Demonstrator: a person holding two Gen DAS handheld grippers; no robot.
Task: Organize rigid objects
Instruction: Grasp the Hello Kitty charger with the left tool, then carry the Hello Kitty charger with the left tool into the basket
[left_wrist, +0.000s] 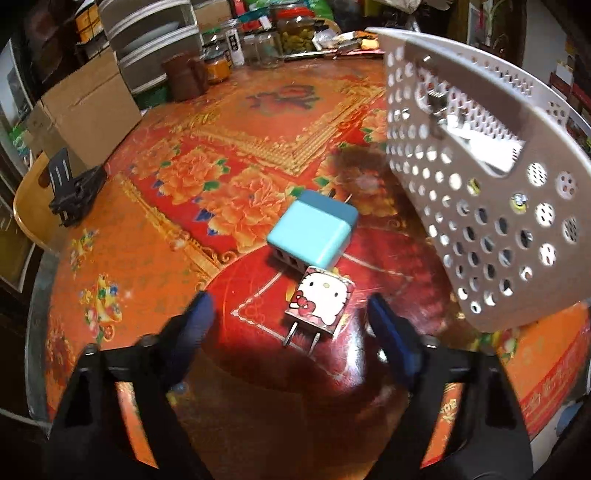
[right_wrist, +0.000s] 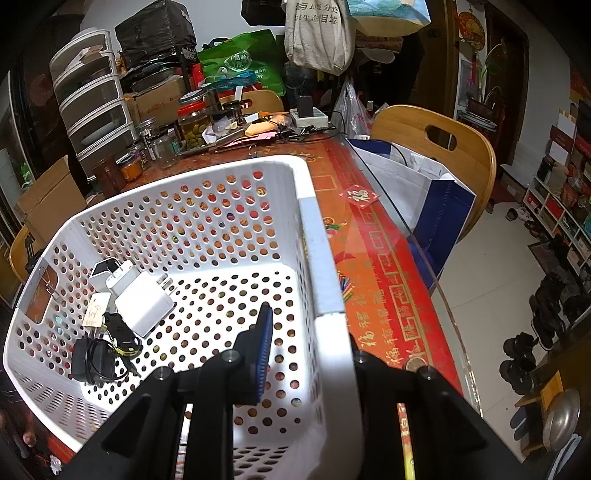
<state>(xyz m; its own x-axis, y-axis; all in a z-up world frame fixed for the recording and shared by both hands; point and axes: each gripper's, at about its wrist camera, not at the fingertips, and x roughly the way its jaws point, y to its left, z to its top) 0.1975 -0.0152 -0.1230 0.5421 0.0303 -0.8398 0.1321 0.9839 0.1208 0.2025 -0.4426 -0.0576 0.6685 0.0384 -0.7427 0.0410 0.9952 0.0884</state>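
Observation:
In the left wrist view a Hello Kitty charger plug (left_wrist: 320, 307) lies on the red floral tablecloth, prongs toward me, touching a teal cube charger (left_wrist: 313, 229) behind it. My left gripper (left_wrist: 291, 332) is open, its blue fingertips on either side of the Hello Kitty plug, just short of it. The white perforated basket (left_wrist: 480, 184) hangs tilted above the table at the right. My right gripper (right_wrist: 306, 354) is shut on the basket's rim (right_wrist: 325, 280). Inside lie a white charger (right_wrist: 146, 304), a black adapter (right_wrist: 90, 360), keys and a small white box.
A cardboard box (left_wrist: 88, 110) and a black stand (left_wrist: 74, 188) sit at the table's left. Jars, drawers and clutter (left_wrist: 258, 40) line the far edge. In the right wrist view a wooden chair (right_wrist: 436, 147) with a bag stands beside the glass-topped table edge.

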